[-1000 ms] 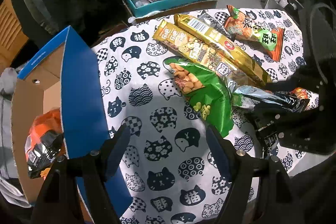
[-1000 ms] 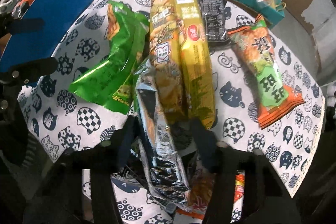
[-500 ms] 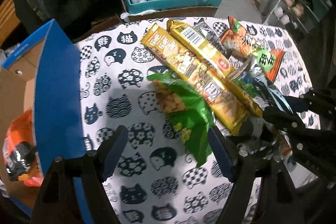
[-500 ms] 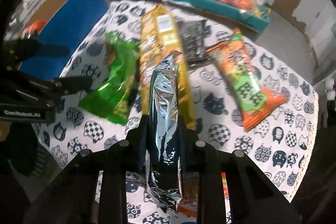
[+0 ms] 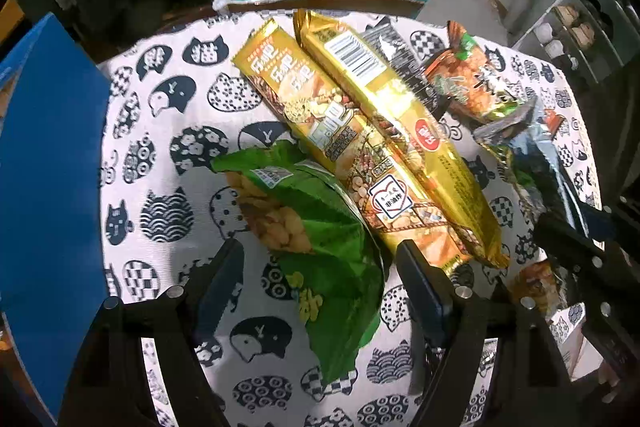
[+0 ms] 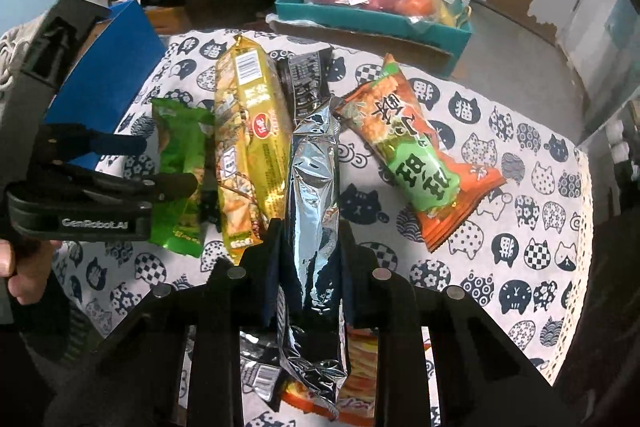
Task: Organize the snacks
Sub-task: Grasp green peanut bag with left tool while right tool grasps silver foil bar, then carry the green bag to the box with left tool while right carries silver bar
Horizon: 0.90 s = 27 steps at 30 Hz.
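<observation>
Your right gripper is pinched on the silver foil packet, lifted above the cat-print cloth w/ its tail dangling over more packs below; your left gripper hangs spread over the green snack bag, pads not touching it. Slick foil could slide out of that narrow pinch en route to the blue box, or the tail may drag the gold packs along. Left-side risk: closing on the green bag could crush the snacks inside.
</observation>
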Each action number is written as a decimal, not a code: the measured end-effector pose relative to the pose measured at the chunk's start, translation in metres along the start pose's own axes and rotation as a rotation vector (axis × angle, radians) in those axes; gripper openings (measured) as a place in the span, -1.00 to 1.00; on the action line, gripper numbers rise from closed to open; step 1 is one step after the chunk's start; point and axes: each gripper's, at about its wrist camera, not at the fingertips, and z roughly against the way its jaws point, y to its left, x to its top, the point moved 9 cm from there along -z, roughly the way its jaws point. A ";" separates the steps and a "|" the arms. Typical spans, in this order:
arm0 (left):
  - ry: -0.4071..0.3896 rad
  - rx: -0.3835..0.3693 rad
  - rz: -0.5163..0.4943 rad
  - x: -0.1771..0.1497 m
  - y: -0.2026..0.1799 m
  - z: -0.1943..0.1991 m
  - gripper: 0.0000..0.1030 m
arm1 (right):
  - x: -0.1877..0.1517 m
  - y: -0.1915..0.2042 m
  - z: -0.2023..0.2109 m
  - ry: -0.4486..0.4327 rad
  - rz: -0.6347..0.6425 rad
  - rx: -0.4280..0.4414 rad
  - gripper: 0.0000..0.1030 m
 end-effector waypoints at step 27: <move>-0.077 0.009 0.033 -0.008 0.032 0.029 -0.41 | 0.012 0.015 0.013 -0.032 0.002 -0.007 -0.55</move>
